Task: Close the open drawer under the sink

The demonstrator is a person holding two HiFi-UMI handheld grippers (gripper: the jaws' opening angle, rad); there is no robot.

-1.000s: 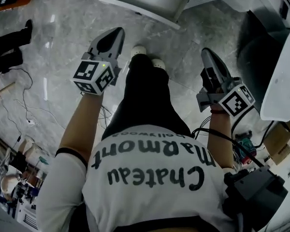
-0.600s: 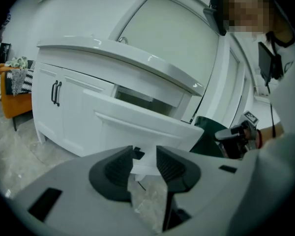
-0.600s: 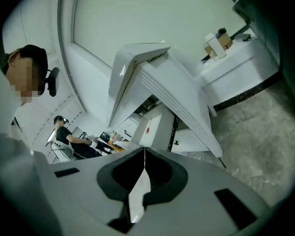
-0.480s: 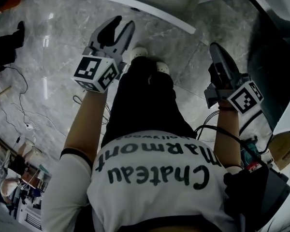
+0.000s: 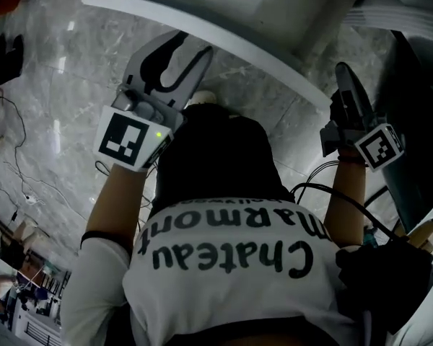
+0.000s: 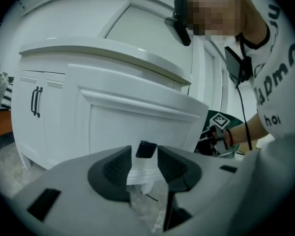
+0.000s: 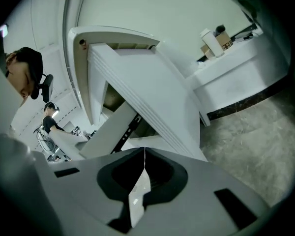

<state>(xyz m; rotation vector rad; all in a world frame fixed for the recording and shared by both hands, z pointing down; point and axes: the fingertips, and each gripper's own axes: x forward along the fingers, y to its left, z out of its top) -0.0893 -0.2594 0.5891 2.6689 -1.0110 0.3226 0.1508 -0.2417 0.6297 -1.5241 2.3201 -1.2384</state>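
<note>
The white drawer (image 5: 224, 40) stands pulled out from the vanity under the sink, its front edge crossing the head view. My left gripper (image 5: 190, 49) sits just short of that front on the left. Its jaws are opening and hold nothing. In the left gripper view the panelled drawer front (image 6: 137, 124) fills the space ahead of the left gripper (image 6: 143, 156). My right gripper (image 5: 344, 74) is shut and empty beside the drawer's right end. The right gripper (image 7: 144, 154) looks along the drawer's side (image 7: 152, 102) and its black slide rail (image 7: 128, 127).
Left of the drawer are cabinet doors with black handles (image 6: 36, 101). The person's legs and white shoes (image 5: 206, 96) stand on the marble floor below the drawer. Cables (image 5: 29, 186) trail at the left. A white counter with bottles (image 7: 214, 41) lies to the right.
Both grippers have come down and closer to the drawer front. The left jaws went from shut to wide open. The right jaws stayed shut.
</note>
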